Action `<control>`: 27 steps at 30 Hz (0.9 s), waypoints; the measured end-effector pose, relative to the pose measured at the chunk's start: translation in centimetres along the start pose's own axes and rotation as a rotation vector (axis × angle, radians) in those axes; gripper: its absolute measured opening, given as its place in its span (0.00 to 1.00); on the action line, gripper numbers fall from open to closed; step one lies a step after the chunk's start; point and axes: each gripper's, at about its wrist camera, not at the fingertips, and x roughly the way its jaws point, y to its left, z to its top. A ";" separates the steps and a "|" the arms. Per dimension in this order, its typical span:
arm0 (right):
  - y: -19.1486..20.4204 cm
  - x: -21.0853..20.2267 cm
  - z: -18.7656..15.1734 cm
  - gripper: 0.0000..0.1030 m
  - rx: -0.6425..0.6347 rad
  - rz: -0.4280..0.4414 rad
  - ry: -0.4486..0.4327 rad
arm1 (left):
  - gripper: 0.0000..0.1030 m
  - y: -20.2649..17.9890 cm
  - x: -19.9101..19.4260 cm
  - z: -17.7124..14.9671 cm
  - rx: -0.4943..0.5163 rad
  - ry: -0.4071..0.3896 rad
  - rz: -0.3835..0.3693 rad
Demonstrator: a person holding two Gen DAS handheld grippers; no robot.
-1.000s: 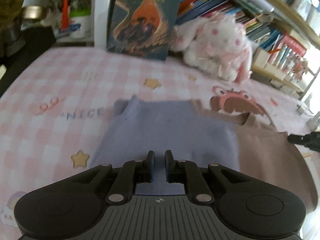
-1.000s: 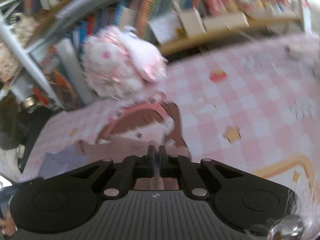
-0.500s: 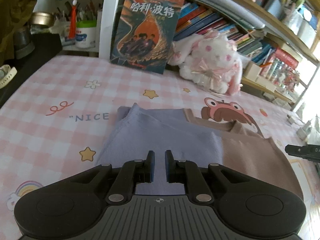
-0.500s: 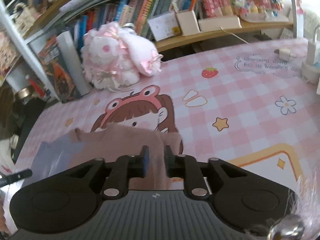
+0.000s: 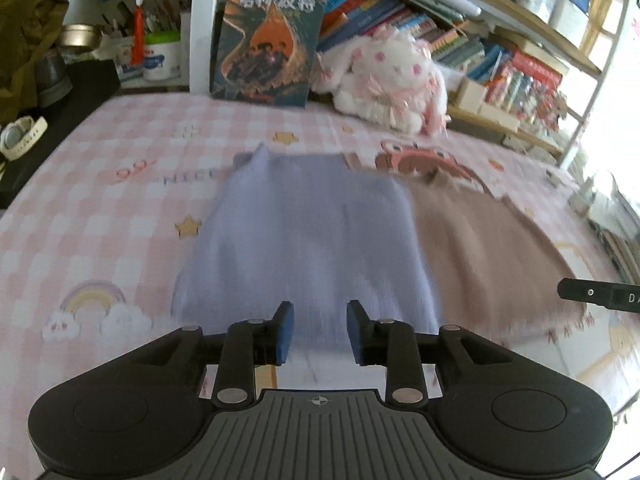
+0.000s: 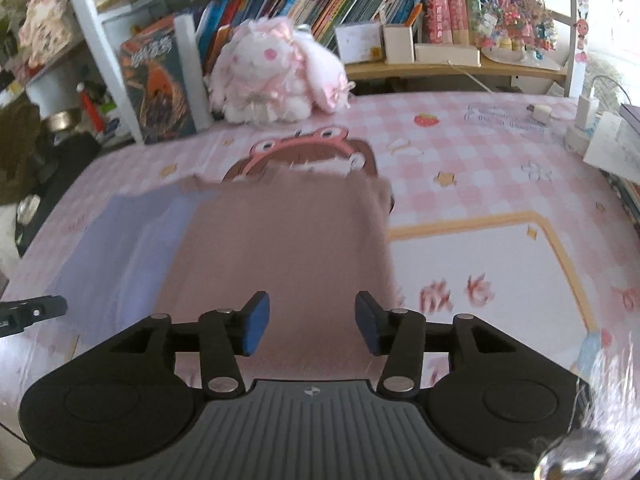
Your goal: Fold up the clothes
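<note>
Plush rabbit (image 6: 276, 68) (book (image 5: 268, 40) beside) probably well behind garments (image 6: 280, 240)

Pink and white squares all over the table cover (image 5: 120, 208), with yellow stars, a rainbow and a red strawberry. Soft purple on one folded top (image 5: 304, 232). Light brown on the other top (image 6: 288, 240), right beside the purple one. White and pink fluff with pink spots on the toy bunny (image 6: 276, 68). Orange and dark blue-green on the big book (image 5: 268, 40). Black on both grippers, left (image 5: 319, 330) and right (image 6: 312, 322), with blue pads (image 6: 256, 322).
</note>
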 end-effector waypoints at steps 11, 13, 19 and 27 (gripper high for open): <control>4.3 -2.4 -3.9 0.62 -0.015 -0.030 0.019 | 0.41 0.2 -1.5 -2.7 0.014 0.023 0.009; 4.8 -2.7 -4.1 0.63 -0.025 -0.041 0.017 | 0.45 -0.1 -1.8 -3.1 0.016 0.024 0.029; 6.0 -3.5 -4.8 0.77 -0.086 -0.081 0.007 | 0.59 -1.2 -2.3 -4.0 0.046 0.012 0.053; 6.1 -4.0 -5.8 0.85 -0.113 -0.111 0.023 | 0.72 -2.3 -2.5 -4.4 0.088 0.010 0.061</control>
